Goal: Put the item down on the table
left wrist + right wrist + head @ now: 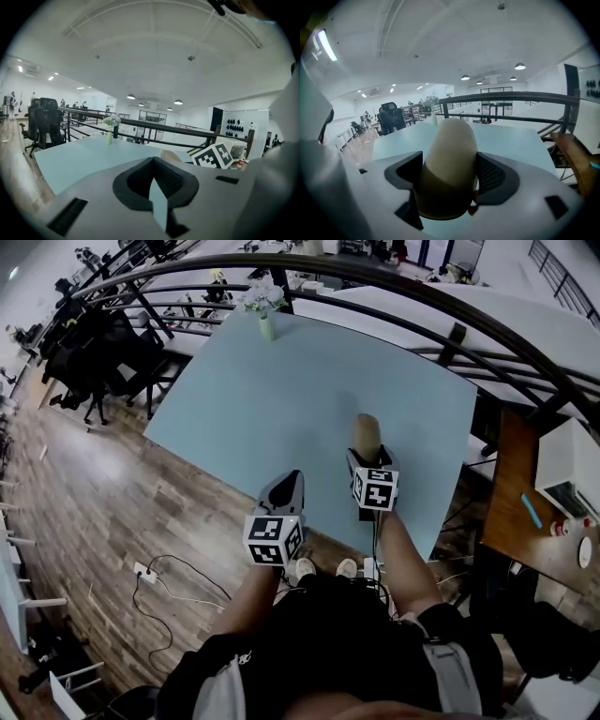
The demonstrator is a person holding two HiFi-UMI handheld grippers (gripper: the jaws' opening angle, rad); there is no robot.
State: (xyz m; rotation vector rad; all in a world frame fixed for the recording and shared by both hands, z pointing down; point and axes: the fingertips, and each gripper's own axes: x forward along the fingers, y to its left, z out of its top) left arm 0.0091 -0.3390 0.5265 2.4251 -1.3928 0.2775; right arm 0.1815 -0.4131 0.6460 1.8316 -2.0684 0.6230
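A tan, round-ended cylinder-shaped item (367, 433) sticks up from between the jaws of my right gripper (368, 458), over the near part of the pale blue table (309, 381). In the right gripper view the item (449, 154) fills the gap, and the right gripper (449, 177) is shut on its lower half, both dark pads against its sides. My left gripper (284, 487) hangs at the table's near edge, to the left of the right one, holding nothing. Seen from its own camera, the left gripper (155, 182) has its pads together with only a sliver between them.
A small vase of flowers (264, 307) stands at the table's far edge. A dark curved railing (450, 329) runs behind and to the right. Black office chairs (94, 362) are at the far left, a wooden side table (520, 507) at the right, cables (173, 582) on the floor.
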